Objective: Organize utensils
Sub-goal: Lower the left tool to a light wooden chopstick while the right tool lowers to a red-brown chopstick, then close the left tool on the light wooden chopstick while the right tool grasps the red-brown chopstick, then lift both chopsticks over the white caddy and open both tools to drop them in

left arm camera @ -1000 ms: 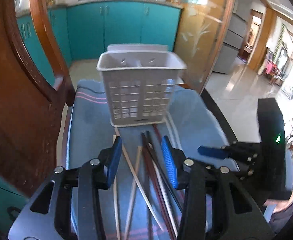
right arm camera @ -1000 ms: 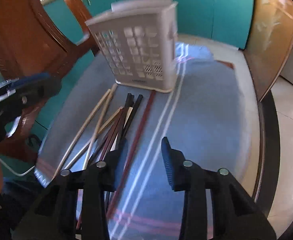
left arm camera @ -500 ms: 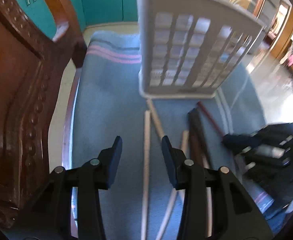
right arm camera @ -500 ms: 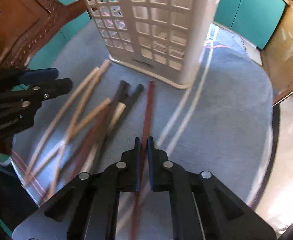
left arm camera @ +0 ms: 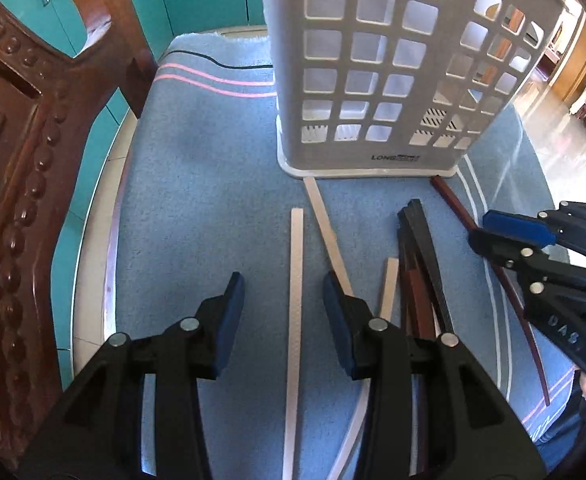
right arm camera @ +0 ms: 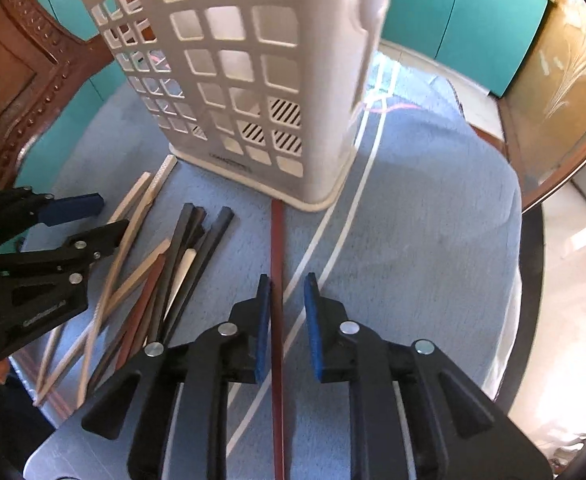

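The left tongs [left arm camera: 283, 294] are closing around a pale chopstick [left arm camera: 296, 280] at lower centre, untouched. The right tongs [right arm camera: 287, 294] are opening, a reddish-brown chopstick [right arm camera: 277, 248] between them below the white utensil basket [right arm camera: 253, 80].

The right gripper [right arm camera: 287, 300] is opening, a red chopstick [right arm camera: 277, 248] between its pads, running to the white basket [right arm camera: 253, 80]. More chopsticks [right arm camera: 165, 272] lie left, near the left gripper [right arm camera: 93, 220].
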`<state>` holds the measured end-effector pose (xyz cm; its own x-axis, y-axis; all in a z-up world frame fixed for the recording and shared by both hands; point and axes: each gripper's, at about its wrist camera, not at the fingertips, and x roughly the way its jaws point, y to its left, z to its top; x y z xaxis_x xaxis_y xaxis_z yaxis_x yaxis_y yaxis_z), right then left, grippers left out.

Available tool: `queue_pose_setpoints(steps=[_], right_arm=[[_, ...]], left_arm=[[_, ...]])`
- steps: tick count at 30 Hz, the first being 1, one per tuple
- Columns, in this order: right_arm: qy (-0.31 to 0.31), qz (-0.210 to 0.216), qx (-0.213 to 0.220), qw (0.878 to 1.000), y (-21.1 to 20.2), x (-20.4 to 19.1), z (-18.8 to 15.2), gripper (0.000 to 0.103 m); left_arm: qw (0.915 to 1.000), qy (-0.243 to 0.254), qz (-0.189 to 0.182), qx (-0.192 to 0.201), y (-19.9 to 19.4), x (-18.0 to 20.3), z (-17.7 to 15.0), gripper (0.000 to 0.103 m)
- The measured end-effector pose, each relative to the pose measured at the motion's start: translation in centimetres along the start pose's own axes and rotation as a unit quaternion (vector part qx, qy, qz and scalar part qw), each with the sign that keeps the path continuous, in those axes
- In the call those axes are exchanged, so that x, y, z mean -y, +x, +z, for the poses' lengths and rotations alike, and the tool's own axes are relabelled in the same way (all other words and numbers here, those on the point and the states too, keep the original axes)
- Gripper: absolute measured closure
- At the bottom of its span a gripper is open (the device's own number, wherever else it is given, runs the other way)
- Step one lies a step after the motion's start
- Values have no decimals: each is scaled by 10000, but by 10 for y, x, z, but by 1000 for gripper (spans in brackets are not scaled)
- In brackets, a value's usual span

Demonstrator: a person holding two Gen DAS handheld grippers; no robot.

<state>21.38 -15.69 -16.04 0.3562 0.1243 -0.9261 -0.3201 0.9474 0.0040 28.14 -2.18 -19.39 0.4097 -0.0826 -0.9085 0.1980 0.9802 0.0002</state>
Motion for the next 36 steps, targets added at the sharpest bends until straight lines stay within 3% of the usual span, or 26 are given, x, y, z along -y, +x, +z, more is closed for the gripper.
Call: queue_pose_setpoints(steps=[2, 4, 8, 12, 15, 18, 24, 30, 31, 35, 36], right_arm=[[-92, -93, 73, 9999, -2, -5, -3, 85], [-124, 16, 91, 9999, -5, -12, -8, 97], [-98, 186, 285, 9994, -26, -21, -25, 97], [-90, 329, 795, 9962, -82, -20, -34, 97], [-41, 497, 1329, 9899, -136, -13, -46, 97], [55, 613, 1786, 9820, -182, -3, -63, 97], [370, 897, 2486, 9637, -248, 14, -80, 97], [700, 1006, 3373, 9334, -302, 38, -34, 97], [762, 1051, 3593, 9241, -313, 39, -26, 97], [1011, 949, 4062, 9032, -332, 43, -1, 97], [1094, 884, 4165, 8982, -332, 43, 3, 97]], left_arm=[[10000, 10, -88, 43, 2, 2, -4, 85], [9999, 30, -130, 70, -3, 3, -1, 96], [9992, 36, -278, 288, -29, 15, -13, 96], [9953, 160, -264, 915, -81, 34, -30, 96], [9871, 166, -444, 1532, -130, 41, -47, 96], [9748, 150, -743, 2100, -180, 46, -63, 96], [9431, 40, -872, 3208, -265, 50, -76, 96], [9042, -545, -962, 4126, -328, 22, -47, 96], [8942, -720, -988, 4307, -337, 18, -39, 96], [8622, -1327, -650, 4846, -338, 2, -14, 96], [8593, -1417, -562, 4882, -324, -2, -2, 96]])
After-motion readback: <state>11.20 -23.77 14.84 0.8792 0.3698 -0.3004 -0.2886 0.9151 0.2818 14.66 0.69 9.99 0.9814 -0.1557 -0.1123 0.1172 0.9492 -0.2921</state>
